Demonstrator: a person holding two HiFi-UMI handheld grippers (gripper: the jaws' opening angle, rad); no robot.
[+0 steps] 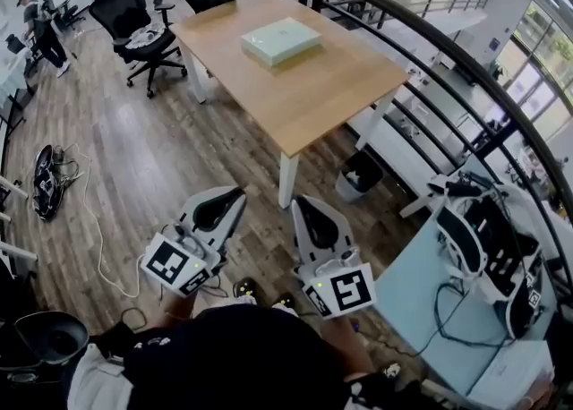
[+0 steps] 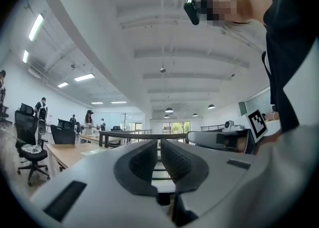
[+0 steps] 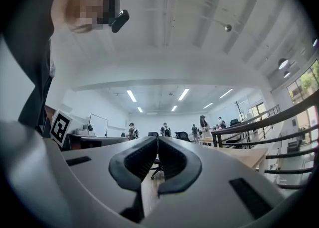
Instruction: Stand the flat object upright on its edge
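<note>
While both grippers hang well short of the counter (image 1: pixel 313 99), the step in hand is judged to be the approach; nothing is touched.

Item 1. Flat object (image 1: pixel 280 40): a pale, shallow box lying on its broad face on the far half of the counter. It is at twelve o'clock from the grippers and well apart from them.

Item 2. Counter: wooden top on white legs, its near corner turned toward the person. An office chair (image 1: pixel 134 19) stands at its nine o'clock side, and a waste bin (image 1: pixel 360 175) is on the floor by the near leg.

Item 3. Left gripper (image 1: pixel 236 195): jaws closed together, nothing between them.

Item 4. Right gripper (image 1: pixel 299 206): jaws likewise closed, empty.

Handling notes (judgement):
- Close the gap first, skirting the bin at one o'clock of the right gripper.
- Part the jaws before arriving at the box.
- The top looks smooth, so the box may slide. Brace one long edge with one gripper while the other lifts the opposite edge.
- Tip it slowly until it rests on its edge.
- A thin box probably balances poorly. Ease off gradually, with both grippers just beside it.
- Work toward the counter's middle, away from the rim.
</note>
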